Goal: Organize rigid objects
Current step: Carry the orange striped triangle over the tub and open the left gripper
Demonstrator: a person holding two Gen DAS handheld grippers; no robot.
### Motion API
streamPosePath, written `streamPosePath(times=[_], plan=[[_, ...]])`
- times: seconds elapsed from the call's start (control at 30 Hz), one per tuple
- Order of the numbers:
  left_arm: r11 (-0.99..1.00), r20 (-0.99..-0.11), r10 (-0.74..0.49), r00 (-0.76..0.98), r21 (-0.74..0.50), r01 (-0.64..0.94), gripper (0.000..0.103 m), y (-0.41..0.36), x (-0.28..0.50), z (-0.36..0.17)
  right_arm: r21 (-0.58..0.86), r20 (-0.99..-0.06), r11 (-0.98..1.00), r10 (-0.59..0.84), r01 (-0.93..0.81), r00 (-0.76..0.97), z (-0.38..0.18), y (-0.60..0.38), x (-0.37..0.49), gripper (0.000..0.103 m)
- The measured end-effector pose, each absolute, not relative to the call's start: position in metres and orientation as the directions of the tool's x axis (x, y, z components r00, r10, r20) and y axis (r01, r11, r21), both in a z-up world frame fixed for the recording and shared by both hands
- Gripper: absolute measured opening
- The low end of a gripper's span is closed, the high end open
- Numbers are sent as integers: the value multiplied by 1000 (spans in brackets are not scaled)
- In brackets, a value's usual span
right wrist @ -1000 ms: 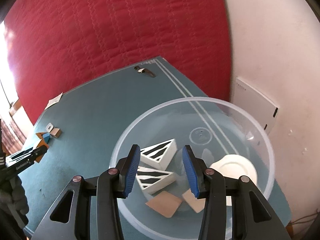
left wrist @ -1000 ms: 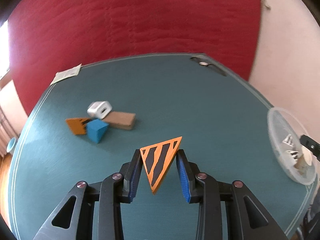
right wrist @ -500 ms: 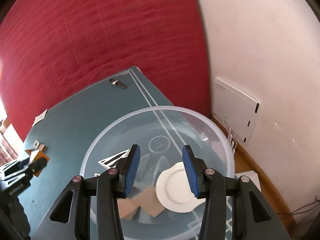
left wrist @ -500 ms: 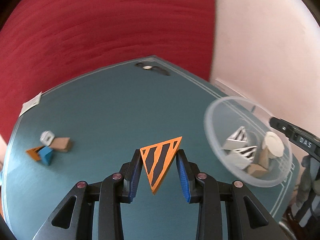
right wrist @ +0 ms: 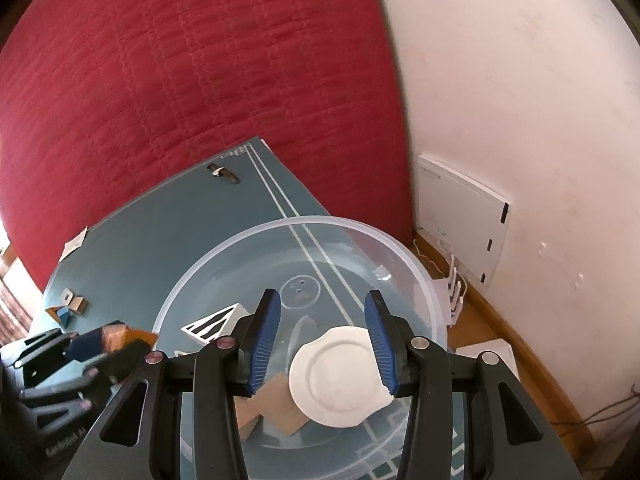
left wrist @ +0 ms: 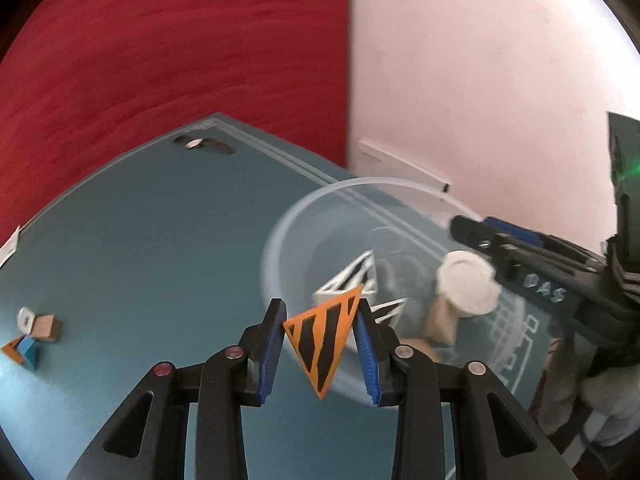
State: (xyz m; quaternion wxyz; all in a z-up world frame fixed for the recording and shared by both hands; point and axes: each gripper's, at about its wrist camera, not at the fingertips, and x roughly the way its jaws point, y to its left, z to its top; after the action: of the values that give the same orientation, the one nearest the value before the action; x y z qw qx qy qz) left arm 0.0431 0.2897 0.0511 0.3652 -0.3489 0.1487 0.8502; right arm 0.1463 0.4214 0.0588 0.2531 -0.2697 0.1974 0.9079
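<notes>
I have the left gripper (left wrist: pixel 320 344) clamped on the orange triangle with black stripes (left wrist: pixel 322 340), its blue pads pressing both slanted edges, and I hold it just above the near rim of the clear plastic bowl (left wrist: pixel 280 236) on the teal worktop (left wrist: pixel 152 216). My right gripper (right wrist: pixel 322 340) hangs over the bowl with its jaws partly apart and nothing between them; the white disc (right wrist: pixel 340 380) I see between its fingers lies on the bowl's floor below.

In the bowl there are also white striped triangles (left wrist: pixel 352 280) and tan wooden tiles (right wrist: pixel 276 400). Away at the left of the worktop a small cluster waits: a blue block (left wrist: pixel 30 350), a tan block (left wrist: pixel 47 326), a white piece (left wrist: pixel 25 316) and another orange piece (left wrist: pixel 12 347).

My worry is the release. If I let go before the triangle clears the rim, I judge it could strike the rim and drop outside. The grip is on sloping edges, so the piece may squirt out early. My two grippers are also near each other over the bowl and could knock together.

Readable writing: "DAS" on the right gripper's body in the left view. Print near the worktop's far corner is too small to read.
</notes>
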Motion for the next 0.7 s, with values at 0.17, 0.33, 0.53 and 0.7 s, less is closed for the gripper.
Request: streamPosePath(times=[0.17,0.33,0.53,0.7], plan=[[-638,-689,570,-448,-27,-770,43,305,55,53,224,-594,-781,365,-583,-717,58,427,149,46],[-658,-691,558,-459,-31,-752,58,296,54,47,227,-588,-781,367,-582,-721,59,427,151,45],[-698,-698,534,-477,-47,-714,67,281,52,44,219,-592,-785,365,-579,-719,58,425,150,45],[-701,-683,540,-492,-42,-712,69,273,57,47,218,-593,-786,364,-578,-718,58,423,150,48]])
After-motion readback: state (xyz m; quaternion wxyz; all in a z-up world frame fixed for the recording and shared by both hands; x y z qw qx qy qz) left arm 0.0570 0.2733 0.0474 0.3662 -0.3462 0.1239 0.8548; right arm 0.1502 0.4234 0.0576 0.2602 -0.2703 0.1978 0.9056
